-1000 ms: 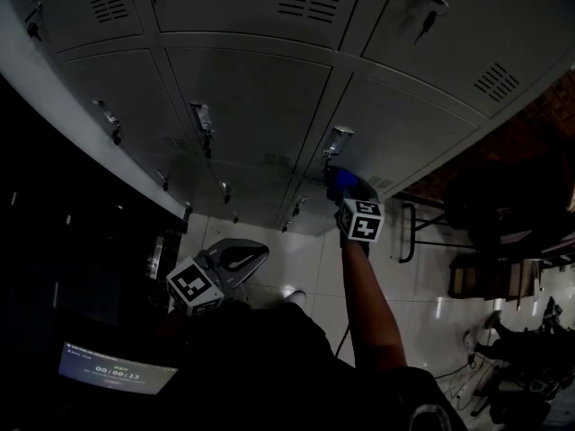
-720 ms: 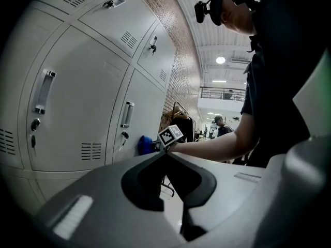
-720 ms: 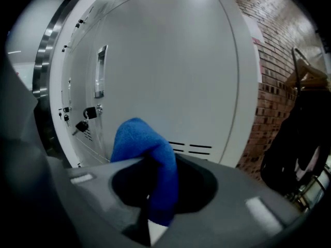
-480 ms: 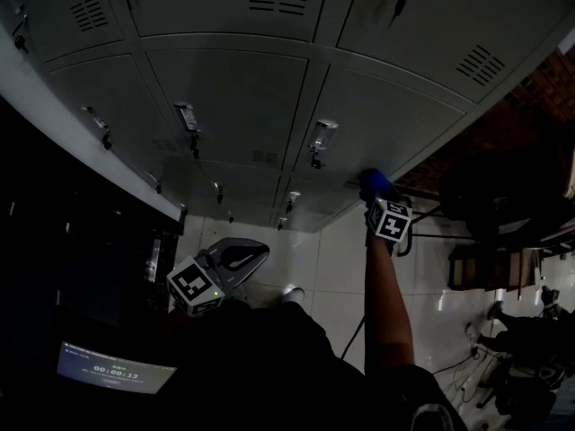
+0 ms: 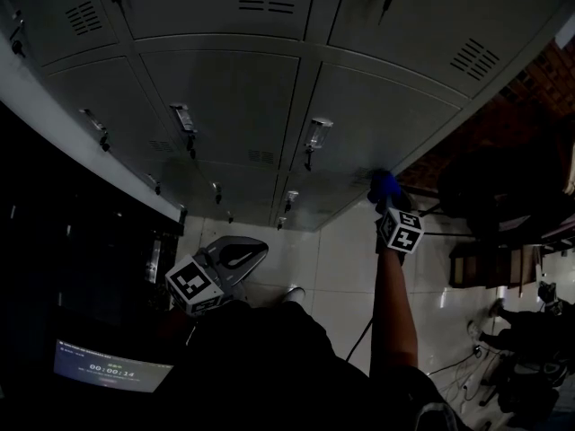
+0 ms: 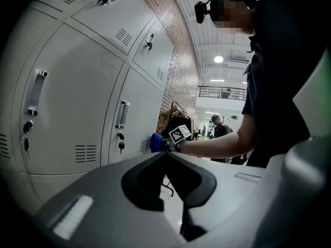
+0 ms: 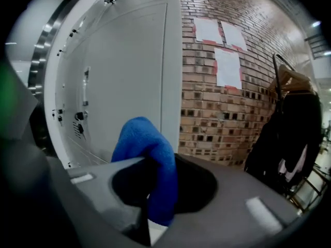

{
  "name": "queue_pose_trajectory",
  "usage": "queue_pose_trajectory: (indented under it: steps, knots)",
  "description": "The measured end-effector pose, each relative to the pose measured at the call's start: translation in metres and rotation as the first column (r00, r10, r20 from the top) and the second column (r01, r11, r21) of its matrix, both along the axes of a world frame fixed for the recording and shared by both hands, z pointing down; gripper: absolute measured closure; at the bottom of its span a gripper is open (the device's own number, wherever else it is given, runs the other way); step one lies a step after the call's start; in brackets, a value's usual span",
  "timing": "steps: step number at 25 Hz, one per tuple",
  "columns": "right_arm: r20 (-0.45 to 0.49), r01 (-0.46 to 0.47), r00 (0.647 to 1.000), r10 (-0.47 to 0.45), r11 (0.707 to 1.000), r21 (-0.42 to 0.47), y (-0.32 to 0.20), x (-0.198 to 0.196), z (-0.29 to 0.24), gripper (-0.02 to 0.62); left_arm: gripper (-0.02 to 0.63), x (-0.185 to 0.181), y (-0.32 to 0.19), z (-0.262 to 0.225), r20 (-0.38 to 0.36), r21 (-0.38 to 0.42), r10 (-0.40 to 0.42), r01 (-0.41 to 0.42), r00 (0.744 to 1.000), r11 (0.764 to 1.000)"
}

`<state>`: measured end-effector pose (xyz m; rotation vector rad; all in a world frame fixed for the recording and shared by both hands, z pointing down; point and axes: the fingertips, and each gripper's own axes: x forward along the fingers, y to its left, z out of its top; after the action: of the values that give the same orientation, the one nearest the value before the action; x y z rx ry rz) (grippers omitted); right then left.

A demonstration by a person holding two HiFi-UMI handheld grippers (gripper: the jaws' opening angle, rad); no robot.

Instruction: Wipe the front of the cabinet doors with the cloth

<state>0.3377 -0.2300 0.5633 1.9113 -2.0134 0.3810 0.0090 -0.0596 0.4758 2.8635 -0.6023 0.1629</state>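
Blue cloth [image 7: 147, 159], pinched between the pressed jaws of the right gripper [image 5: 392, 206], bunched above them. In the head view the cloth [image 5: 384, 187] lay at about 4 o'clock from the handle [image 5: 314, 137] of one grey door [image 5: 377, 106], at that door's outer edge. The left gripper [image 5: 235, 257] hung low at about 7 o'clock from the cloth, well apart from the cabinet doors [image 5: 225, 88], its jaws together on nothing.

Progress: no door showed streaks or a cleaned patch, so the wiped area could not be judged. The cloth's place suggested one door's pass was near its end, with others probably left.

Only the right gripper view showed the pinch, and a brick wall [image 7: 232, 97] beyond the cabinet. Only the left gripper view showed the cloth [image 6: 156, 142] side-on at the door face. Only the head view showed the whole grid.
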Motion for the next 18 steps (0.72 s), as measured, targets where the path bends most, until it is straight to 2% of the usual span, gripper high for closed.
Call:
queue_pose_trajectory:
  steps: [2,4,7,9,13,18]
  knots:
    - [0.03,0.088,0.996,-0.089,0.996,0.03,0.011,-0.025,-0.012,0.526,0.606,-0.003,-0.005,-0.002,0.0,0.012,-0.007,0.007,1.0,1.0]
    - [0.07,0.199,0.977,-0.203,0.978,0.062,0.026,-0.059,-0.025,0.526,0.604,-0.004,-0.011,-0.006,-0.003,0.023,-0.01,0.01,1.0,1.0]
    - [0.128,0.365,0.915,-0.383,0.92,0.139,0.053,-0.118,-0.049,0.526,0.606,-0.006,-0.018,-0.012,-0.011,0.042,-0.012,0.012,1.0,0.999]
    - [0.155,0.434,0.872,-0.465,0.879,0.197,0.072,-0.152,-0.067,0.526,0.604,-0.005,-0.022,-0.016,-0.019,0.054,-0.011,0.012,1.0,0.998]
    - [0.163,0.508,0.811,-0.561,0.815,0.28,0.102,-0.2,-0.101,0.526,0.604,-0.001,-0.028,-0.023,-0.03,0.075,0.001,0.001,1.0,0.997]
    - [0.172,0.56,0.769,-0.615,0.779,0.283,0.122,-0.237,-0.118,0.526,0.606,-0.001,-0.032,-0.028,-0.039,0.085,0.012,-0.008,0.999,0.996]
